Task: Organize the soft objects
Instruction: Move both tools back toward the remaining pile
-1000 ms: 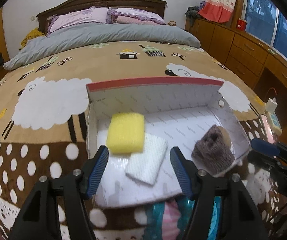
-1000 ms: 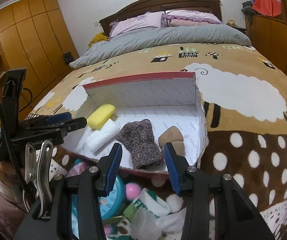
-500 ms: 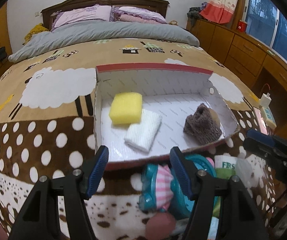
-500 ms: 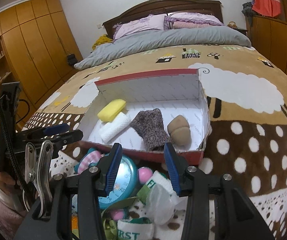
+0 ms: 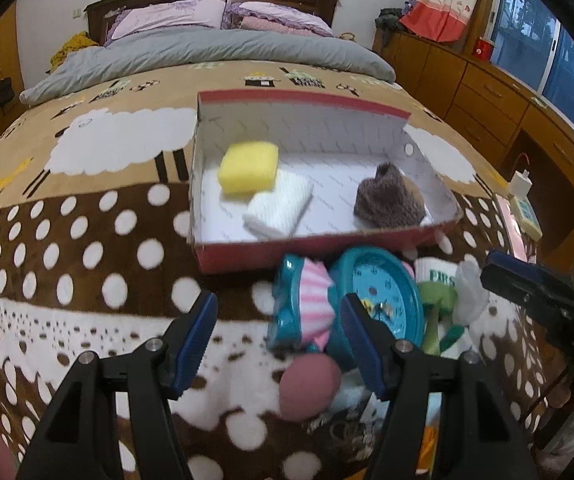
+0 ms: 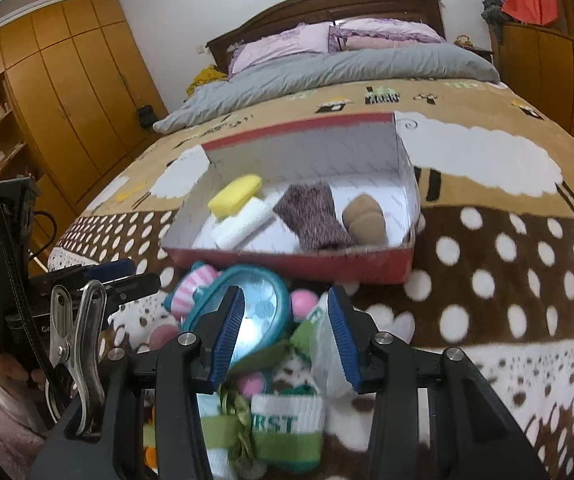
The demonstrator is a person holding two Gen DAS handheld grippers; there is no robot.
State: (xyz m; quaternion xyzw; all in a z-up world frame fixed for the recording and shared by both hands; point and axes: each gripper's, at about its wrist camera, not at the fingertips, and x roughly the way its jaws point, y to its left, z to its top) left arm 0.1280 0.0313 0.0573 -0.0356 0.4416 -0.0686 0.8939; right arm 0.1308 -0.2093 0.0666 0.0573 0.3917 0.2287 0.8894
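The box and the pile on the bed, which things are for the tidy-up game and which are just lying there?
For the job:
shoebox
yellow sponge
white folded cloth
brown knitted sock
tan soft lump
white and green sock
pink puff

Just lying about:
teal alarm clock
charger
pillows
grey duvet

Toy pile blocks box's near wall.

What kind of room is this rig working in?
A home bedroom: a made bed with a wooden headboard and pink pillows, a built-in wardrobe, and drawer units under the window.
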